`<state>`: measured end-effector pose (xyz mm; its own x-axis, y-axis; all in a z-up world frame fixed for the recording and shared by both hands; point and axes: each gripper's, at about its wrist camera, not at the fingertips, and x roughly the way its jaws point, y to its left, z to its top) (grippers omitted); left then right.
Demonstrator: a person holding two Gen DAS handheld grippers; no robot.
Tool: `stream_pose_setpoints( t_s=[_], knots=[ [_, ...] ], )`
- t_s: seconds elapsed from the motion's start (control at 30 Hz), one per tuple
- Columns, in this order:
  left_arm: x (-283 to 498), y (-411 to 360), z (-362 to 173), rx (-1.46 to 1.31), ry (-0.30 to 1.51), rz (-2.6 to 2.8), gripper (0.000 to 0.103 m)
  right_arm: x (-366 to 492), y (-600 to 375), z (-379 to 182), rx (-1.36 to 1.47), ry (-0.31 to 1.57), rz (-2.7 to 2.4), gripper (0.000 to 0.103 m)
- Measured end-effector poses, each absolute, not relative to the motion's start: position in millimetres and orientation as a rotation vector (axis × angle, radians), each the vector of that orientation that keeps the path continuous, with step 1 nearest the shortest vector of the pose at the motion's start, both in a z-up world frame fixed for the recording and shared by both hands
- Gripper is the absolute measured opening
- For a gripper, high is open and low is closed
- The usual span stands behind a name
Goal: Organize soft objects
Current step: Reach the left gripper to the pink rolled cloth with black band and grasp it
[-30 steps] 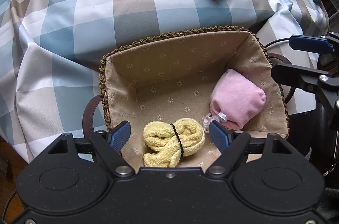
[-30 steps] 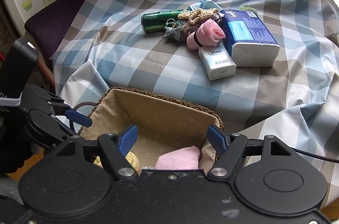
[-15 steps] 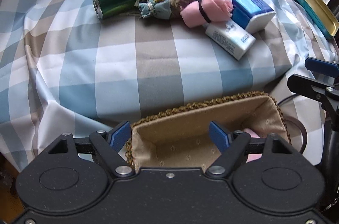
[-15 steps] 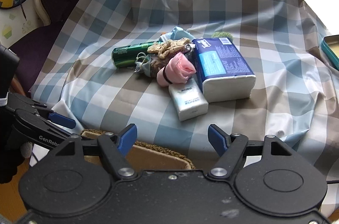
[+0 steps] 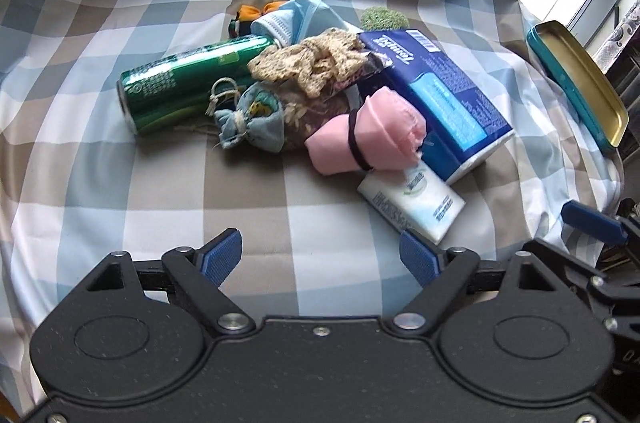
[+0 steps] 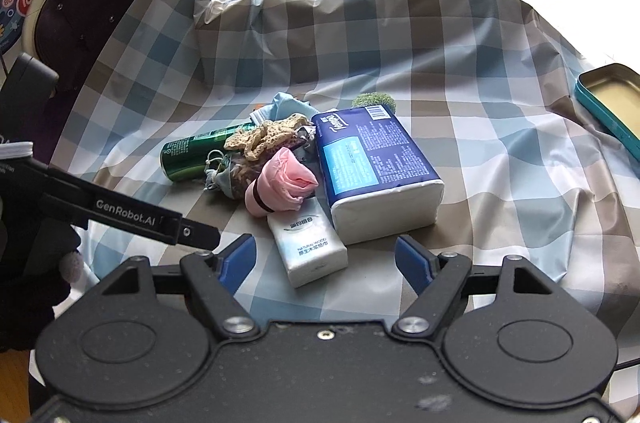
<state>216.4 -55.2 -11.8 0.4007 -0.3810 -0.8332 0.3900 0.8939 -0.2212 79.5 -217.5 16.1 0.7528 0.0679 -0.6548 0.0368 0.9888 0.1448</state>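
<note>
Both grippers empty, fingers spread wide, over checked tablecloth (image 5: pixel 168 199). Left gripper (image 5: pixel 320 255) at lower centre of its frame; right gripper (image 6: pixel 326 261) likewise. Soft items heaped mid-frame: pink cloth roll (image 5: pixel 368 139) bound by a black band, resting on small white tissue pack (image 5: pixel 412 205); blue drawstring pouch (image 5: pixel 252 125) just left of it; beige crochet piece (image 5: pixel 312 63) on top. Green can (image 5: pixel 184 83) lies at upper left of heap, big blue tissue pack (image 5: pixel 436 95) to the right. Teal tin (image 5: pixel 576 83) at right edge.
</note>
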Motion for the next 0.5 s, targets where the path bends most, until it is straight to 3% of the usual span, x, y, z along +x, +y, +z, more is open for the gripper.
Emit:
stream_pose_setpoints(
  t_s=[0.5],
  knots=[
    [272.7,-84.0,-33.4,-0.173,1.01,-0.53,0.085,90.2,-238.1,-0.4,0.25,0.708,-0.04,0.078]
  ],
)
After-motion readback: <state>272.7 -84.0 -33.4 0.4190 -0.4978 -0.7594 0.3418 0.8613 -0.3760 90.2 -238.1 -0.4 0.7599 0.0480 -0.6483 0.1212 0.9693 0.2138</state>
